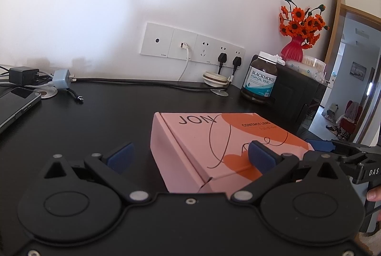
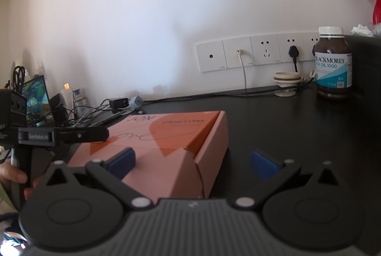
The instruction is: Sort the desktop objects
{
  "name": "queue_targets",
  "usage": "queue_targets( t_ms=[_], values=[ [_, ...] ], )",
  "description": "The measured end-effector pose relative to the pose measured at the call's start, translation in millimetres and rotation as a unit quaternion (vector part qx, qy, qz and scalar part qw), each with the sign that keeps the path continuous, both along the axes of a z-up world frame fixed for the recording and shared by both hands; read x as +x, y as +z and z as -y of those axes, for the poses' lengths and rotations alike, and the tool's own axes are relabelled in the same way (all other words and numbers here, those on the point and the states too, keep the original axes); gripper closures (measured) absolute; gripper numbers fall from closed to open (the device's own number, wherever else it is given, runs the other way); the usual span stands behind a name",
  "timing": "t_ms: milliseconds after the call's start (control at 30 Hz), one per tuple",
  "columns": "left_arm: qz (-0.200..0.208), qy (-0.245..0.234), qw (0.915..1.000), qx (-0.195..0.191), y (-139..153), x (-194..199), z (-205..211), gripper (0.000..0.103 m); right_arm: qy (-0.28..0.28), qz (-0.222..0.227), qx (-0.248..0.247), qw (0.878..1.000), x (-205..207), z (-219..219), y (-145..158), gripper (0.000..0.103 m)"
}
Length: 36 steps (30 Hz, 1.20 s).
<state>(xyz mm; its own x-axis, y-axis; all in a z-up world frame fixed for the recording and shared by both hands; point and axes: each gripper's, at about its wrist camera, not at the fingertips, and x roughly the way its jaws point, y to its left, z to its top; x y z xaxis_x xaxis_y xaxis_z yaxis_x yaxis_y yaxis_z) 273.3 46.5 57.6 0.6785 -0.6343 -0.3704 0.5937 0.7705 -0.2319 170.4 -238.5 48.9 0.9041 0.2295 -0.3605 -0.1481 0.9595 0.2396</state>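
Note:
A pink and orange contact lens box [image 1: 214, 144] lies flat on the black desk [image 1: 95, 125]. My left gripper [image 1: 190, 157] is open and straddles the box's near left corner: its right pad [image 1: 262, 157] is over the lid, its left pad [image 1: 119, 157] over bare desk. In the right wrist view my right gripper [image 2: 194, 164] is open around the box's [image 2: 166, 137] near right corner, with the left pad [image 2: 123, 162] over the lid. Each gripper shows in the other's view, the right one [image 1: 333, 148] and the left one [image 2: 71, 134]. Neither holds anything.
A brown fish oil bottle [image 1: 259, 77] stands at the back right beside a black cabinet [image 1: 297, 89] carrying a red vase of orange flowers [image 1: 295, 48]. A cream dish [image 1: 215, 79], cables and plugged wall sockets [image 1: 190, 46] line the wall. A phone [image 1: 16, 103] and chargers [image 1: 63, 79] lie far left.

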Motion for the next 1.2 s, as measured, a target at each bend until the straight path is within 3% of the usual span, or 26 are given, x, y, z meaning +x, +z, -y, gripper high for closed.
queue_targets(
  t_ms=[1200],
  values=[
    [0.008, 0.000, 0.9999, 0.011, -2.7, -2.8, 3.0, 0.000, -0.002, -0.013, -0.003, 1.000, 3.9, -1.8, -1.1, 0.001]
  ],
)
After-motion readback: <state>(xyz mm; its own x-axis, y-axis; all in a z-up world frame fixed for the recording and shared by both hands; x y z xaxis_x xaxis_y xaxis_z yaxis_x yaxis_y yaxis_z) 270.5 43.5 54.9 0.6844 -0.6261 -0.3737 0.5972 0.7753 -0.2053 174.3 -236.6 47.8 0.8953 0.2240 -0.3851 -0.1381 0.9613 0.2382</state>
